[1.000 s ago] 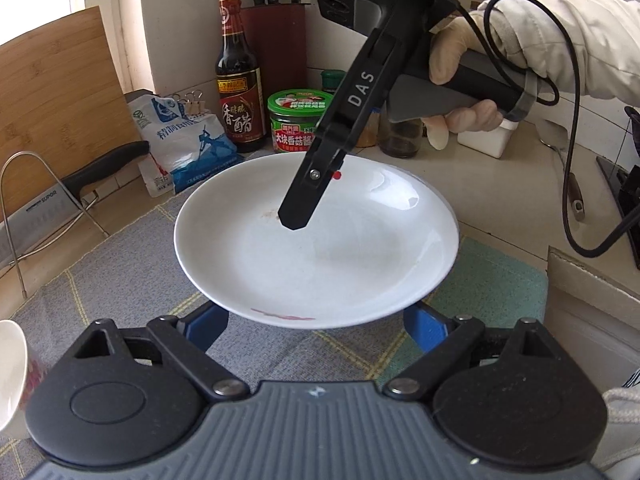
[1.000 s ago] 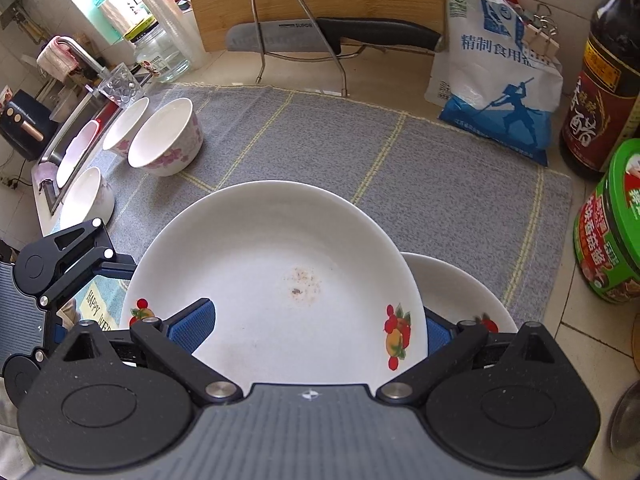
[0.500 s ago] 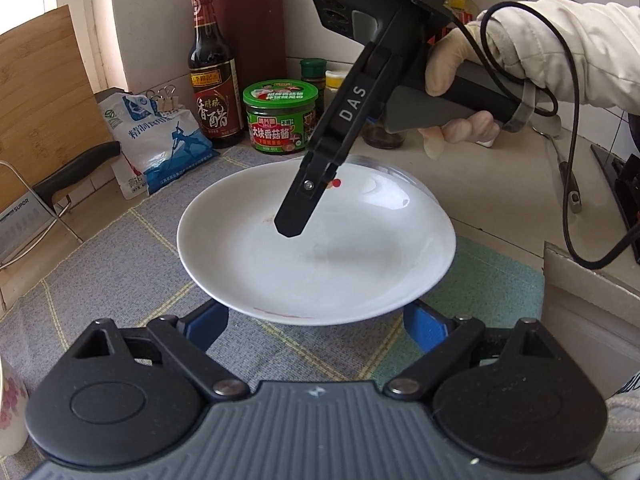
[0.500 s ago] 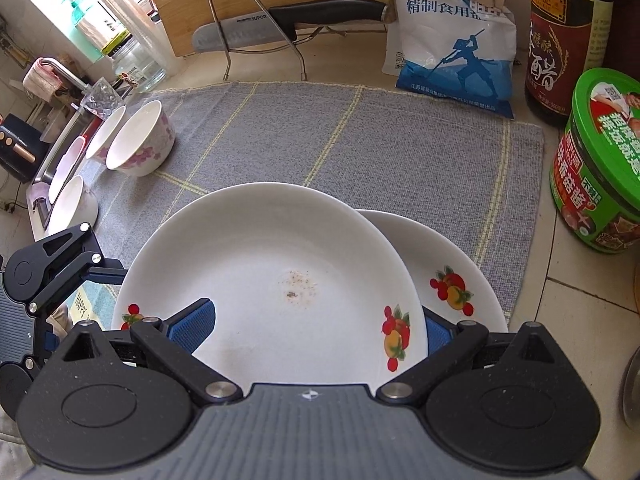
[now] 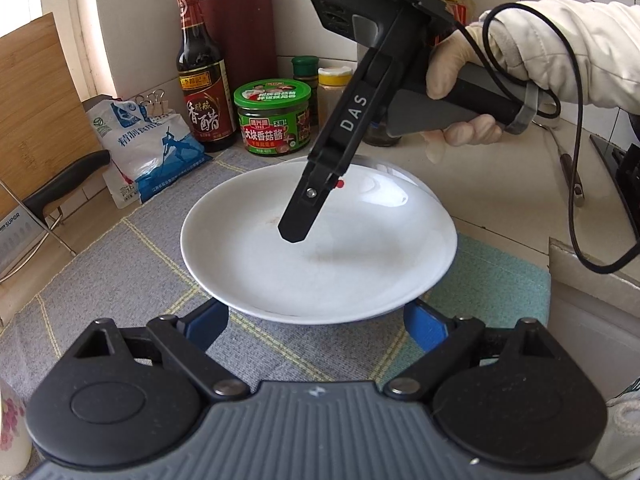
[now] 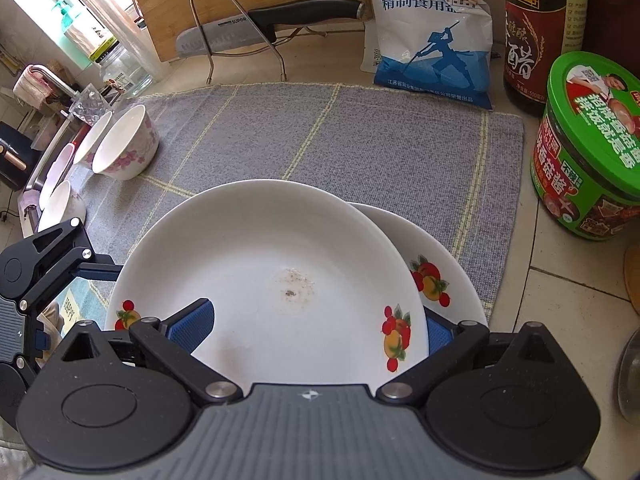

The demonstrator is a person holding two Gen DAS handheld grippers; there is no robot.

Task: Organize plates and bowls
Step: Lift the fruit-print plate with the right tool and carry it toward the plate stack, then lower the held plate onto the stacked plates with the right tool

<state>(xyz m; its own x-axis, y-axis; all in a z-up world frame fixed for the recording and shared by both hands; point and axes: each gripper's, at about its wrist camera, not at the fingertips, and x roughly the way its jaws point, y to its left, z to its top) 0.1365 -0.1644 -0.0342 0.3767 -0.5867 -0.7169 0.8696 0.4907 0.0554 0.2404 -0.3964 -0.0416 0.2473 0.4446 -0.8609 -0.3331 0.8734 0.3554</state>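
Grey mat covers counter. Upper plate overlaps lower plate at mat's near right corner. Right gripper pinches upper plate's rim. Left gripper spread wide, pads beside plate, contact unclear. Bowls at mat's left edge.

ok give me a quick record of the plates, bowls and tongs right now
top plate: white, fruit print, crumbs in centre, held tilted
lower plate: same print, on grey mat, partly under top plate
right tongs: clamped on top plate's rim
left tongs: open, tips below top plate's other rim
bowls: floral, at the mat's edge
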